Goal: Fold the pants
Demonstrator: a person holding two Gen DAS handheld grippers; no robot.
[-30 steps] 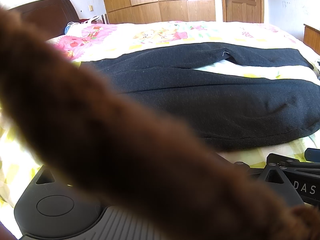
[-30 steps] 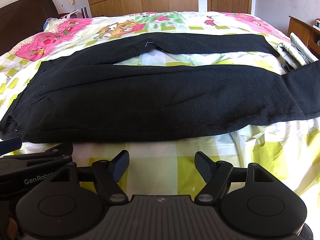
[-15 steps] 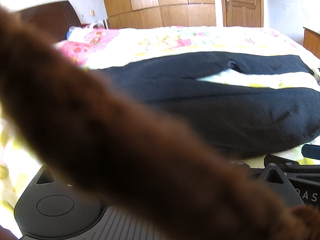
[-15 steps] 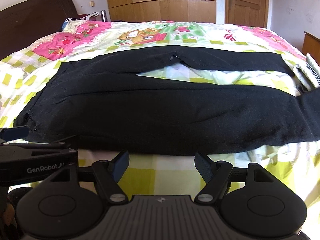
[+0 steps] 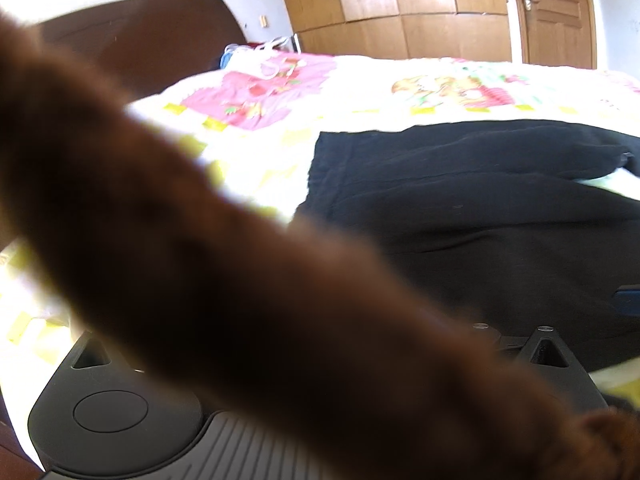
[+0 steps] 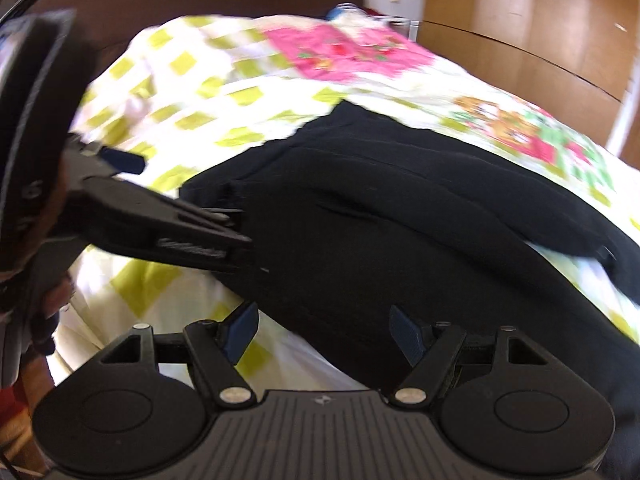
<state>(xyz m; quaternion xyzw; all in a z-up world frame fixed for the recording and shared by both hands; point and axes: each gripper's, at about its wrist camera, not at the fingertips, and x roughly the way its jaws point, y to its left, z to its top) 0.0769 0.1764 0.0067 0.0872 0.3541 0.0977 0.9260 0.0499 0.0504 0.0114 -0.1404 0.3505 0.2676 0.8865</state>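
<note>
Black pants [image 6: 400,216] lie flat on a bed with a flowered, yellow-checked sheet [image 6: 208,92]; their waist end [image 5: 332,176] faces the headboard. My right gripper [image 6: 322,332] is open, its blue pads [image 6: 240,328] just short of the pants' near edge, with nothing between them. In the right wrist view my left gripper [image 6: 182,200] comes in from the left. Its fingers are apart and the nearer finger [image 6: 224,240] lies over the waist corner. In the left wrist view a blurred brown furry band [image 5: 240,280] hides its fingers, and only the housing [image 5: 112,412] shows.
A dark wooden headboard [image 5: 132,36] stands at the left end of the bed. Wooden wardrobes [image 5: 400,4] and a door [image 5: 556,12] line the far wall. A small pile of things [image 5: 256,52] sits by the headboard. A hand [image 6: 52,292] holds the left gripper.
Both views have swung left, from the pants' middle to the waist end near the headboard. The left gripper's finger now reaches the waist corner. Both pictures are motion-blurred.
</note>
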